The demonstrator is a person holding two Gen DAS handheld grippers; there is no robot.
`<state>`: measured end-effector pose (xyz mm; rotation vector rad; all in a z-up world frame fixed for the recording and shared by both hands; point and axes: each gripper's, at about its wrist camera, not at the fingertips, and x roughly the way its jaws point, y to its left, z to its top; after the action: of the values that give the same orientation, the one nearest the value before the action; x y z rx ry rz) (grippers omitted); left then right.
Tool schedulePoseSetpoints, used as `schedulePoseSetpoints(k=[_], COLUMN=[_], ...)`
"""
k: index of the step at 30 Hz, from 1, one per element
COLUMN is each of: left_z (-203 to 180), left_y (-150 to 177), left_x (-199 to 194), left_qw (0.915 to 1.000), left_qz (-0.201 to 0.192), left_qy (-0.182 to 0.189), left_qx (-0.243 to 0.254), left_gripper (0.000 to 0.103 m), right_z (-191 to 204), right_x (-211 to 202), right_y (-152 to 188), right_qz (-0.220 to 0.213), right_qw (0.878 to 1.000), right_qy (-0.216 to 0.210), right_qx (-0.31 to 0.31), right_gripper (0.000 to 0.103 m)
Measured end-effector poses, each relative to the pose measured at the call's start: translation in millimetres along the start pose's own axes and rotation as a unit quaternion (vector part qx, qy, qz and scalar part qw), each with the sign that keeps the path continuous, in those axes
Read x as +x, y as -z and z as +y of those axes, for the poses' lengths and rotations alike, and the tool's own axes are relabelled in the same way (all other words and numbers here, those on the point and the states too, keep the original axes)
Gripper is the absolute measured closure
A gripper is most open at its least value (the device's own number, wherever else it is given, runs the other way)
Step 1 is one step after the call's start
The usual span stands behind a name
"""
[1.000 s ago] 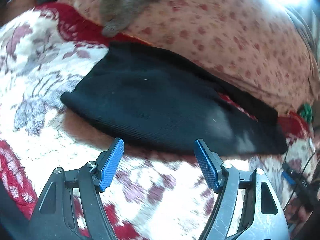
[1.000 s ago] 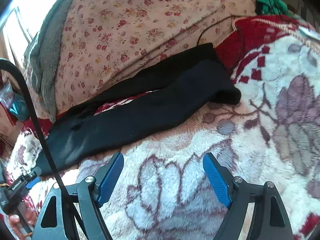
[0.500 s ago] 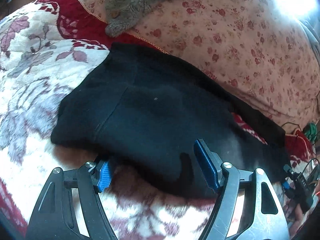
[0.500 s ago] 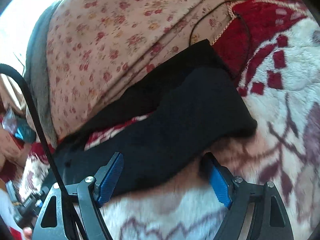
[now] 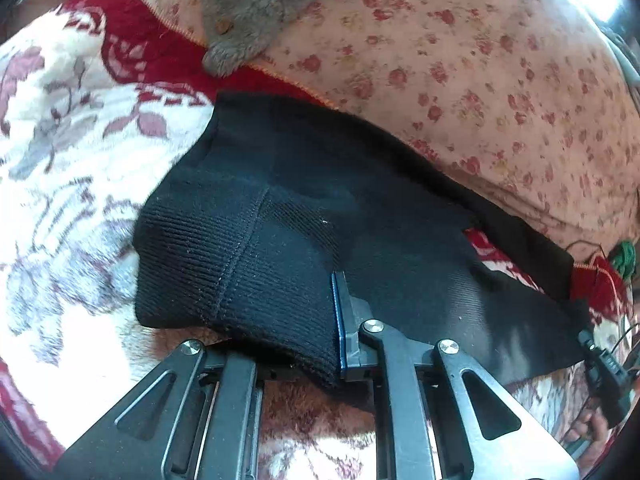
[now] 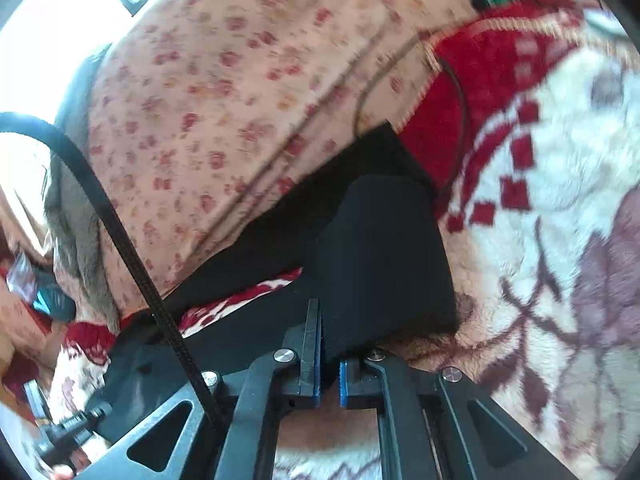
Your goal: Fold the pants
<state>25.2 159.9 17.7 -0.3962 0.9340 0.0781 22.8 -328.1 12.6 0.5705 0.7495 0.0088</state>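
Black knit pants (image 5: 304, 216) lie lengthwise on a white and red floral blanket (image 5: 72, 152), folded along their length. My left gripper (image 5: 320, 344) is shut on the ribbed waistband end of the pants; the cloth covers the left finger. In the right wrist view my right gripper (image 6: 329, 364) is shut on the leg-cuff end of the pants (image 6: 380, 256), with cloth pinched between the blue pads. A second leg layer runs behind, against the quilt.
A pink flowered quilt (image 5: 480, 80) is heaped right behind the pants, with a grey fleece garment (image 5: 256, 12) on top. A black cable (image 6: 108, 216) crosses the right wrist view. A green item (image 5: 622, 258) lies at the far end.
Both grippers moved forward onto the pants and shut on them: the left on the waistband end, the right on the cuff end. A second ago both were open and short of the cloth.
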Motion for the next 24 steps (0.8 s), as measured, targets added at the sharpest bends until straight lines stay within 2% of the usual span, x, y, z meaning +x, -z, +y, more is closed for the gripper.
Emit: schedulePoseSetpoints(k=[5, 10, 20, 21, 22, 23, 24], left_z=[5, 25, 84, 89, 94, 99, 100], left_y=[-4, 1, 30, 32, 35, 38, 40], left_x=[-24, -47, -85, -83, -79, -75, -72], left_qw=[0.9999, 0.9998, 0.9990, 0.9990, 0.9990, 0.9989, 0.9987], left_qz=[-0.008, -0.015, -0.009, -0.005, 0.005, 0.013, 0.014], left_qy=[0.009, -0.001, -0.044, -0.045, -0.044, -0.044, -0.047], left_qx=[0.009, 0.012, 0.008, 0.003, -0.005, -0.013, -0.015], left_gripper=[0.093, 0.093, 0.093, 0.093, 0.093, 0.093, 0.093], right_z=[19, 35, 42, 39, 31, 24, 13], right_x=[-27, -50, -64, -63, -61, -59, -57], right_y=[7, 28, 96, 99, 100, 100, 97], right_qz=[-0.004, 0.005, 0.073, 0.073, 0.071, 0.068, 0.062], right_qw=[0.999, 0.999, 0.995, 0.996, 0.996, 0.996, 0.996], right_qy=[-0.012, -0.025, -0.053, -0.053, -0.056, -0.054, -0.046], right_qx=[-0.030, -0.043, -0.036, -0.028, -0.008, 0.010, 0.035], right_gripper=[0.098, 0.098, 0.098, 0.096, 0.088, 0.074, 0.068])
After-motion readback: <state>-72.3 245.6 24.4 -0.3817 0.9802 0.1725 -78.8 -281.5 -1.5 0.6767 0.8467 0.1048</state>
